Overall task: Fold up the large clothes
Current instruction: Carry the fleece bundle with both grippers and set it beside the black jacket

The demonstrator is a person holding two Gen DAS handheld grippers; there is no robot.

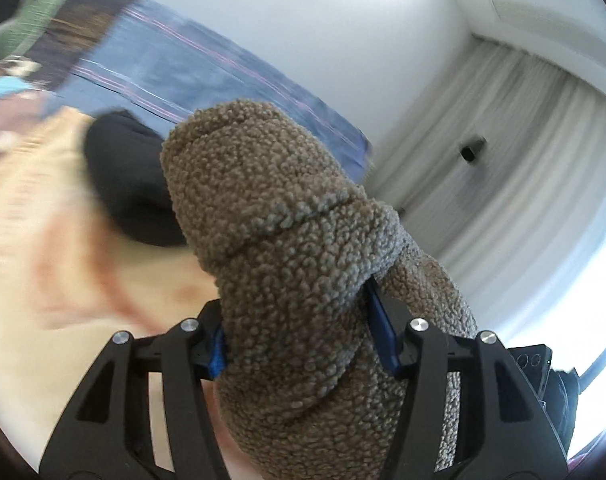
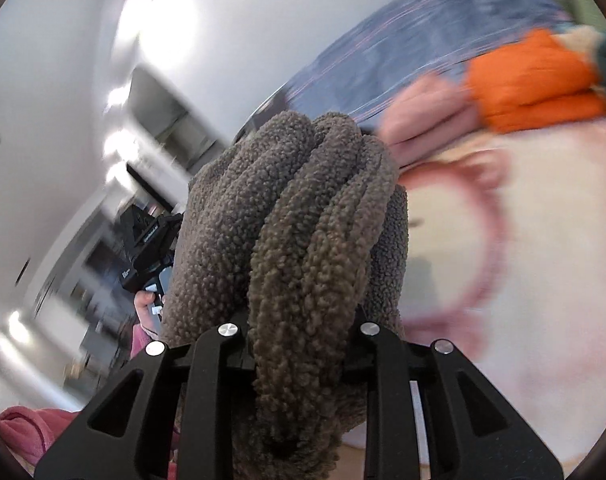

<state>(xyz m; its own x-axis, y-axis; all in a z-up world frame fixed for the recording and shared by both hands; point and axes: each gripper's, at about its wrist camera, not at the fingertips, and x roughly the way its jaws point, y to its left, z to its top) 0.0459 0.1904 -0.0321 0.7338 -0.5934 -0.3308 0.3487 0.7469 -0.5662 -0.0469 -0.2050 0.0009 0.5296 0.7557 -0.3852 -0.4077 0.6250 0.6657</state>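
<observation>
Both grippers, left [image 1: 299,354] and right [image 2: 299,354], are pinching bunched folds of a brown fleece [image 1: 287,248], lifting it clear above the cream bedspread [image 1: 55,240] for folding.

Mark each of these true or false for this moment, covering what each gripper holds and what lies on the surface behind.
1. The left gripper is clamped on brown fleece fabric. True.
2. The right gripper is empty, with its fingers wide apart. False: bunched folds of the same brown fleece sit squeezed between them.
3. An orange folded garment lies beside a pink one in the right wrist view. True.
4. The covering behind the fleece is plain green. False: it is blue with thin pink stripes.
5. The curtains in the left wrist view are dark red. False: they are pale.
</observation>
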